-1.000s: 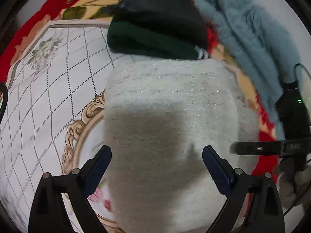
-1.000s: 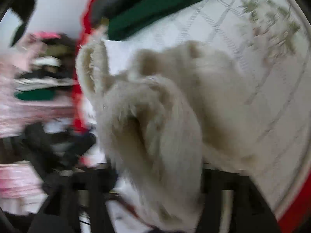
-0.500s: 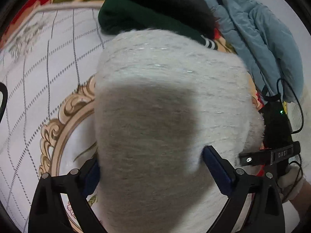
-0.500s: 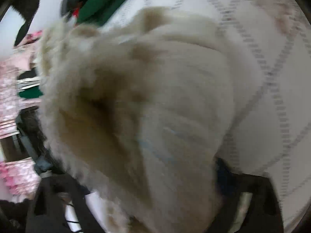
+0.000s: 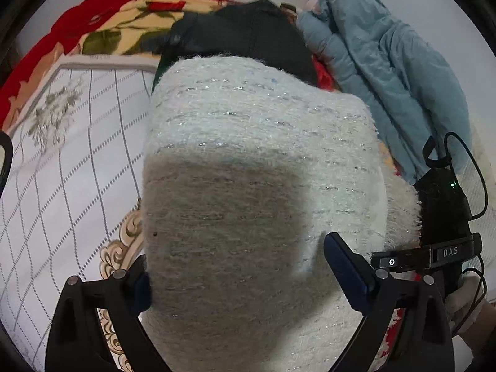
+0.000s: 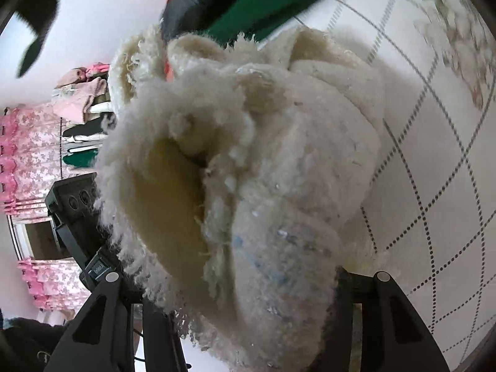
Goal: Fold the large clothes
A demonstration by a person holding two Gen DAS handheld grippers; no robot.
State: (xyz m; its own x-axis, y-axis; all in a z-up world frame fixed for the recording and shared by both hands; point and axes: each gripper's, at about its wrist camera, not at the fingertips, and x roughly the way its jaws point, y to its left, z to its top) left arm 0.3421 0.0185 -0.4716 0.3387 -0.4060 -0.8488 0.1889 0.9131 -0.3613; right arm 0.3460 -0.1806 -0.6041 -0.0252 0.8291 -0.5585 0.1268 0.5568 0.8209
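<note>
Left wrist view shows the fluffy white sweater point(image 5: 260, 186) on the bed point(image 5: 62, 170), left gripper point(image 5: 238, 276) fingers spread wide around it; right gripper point(image 6: 235, 303) fingers have just been closing, sweater bunched between; squeeze gently, lift both sides together.

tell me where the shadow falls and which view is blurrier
Left wrist view: sharp overall, a broad grey shadow covers the lower half of the fuzzy white sweater, its upper part brightly lit; fisheye bends the quilted bedspread lines. Right wrist view: softer, with the green garment at the top streaked by motion blur, and the sweater's close pile slightly out of focus.
</note>
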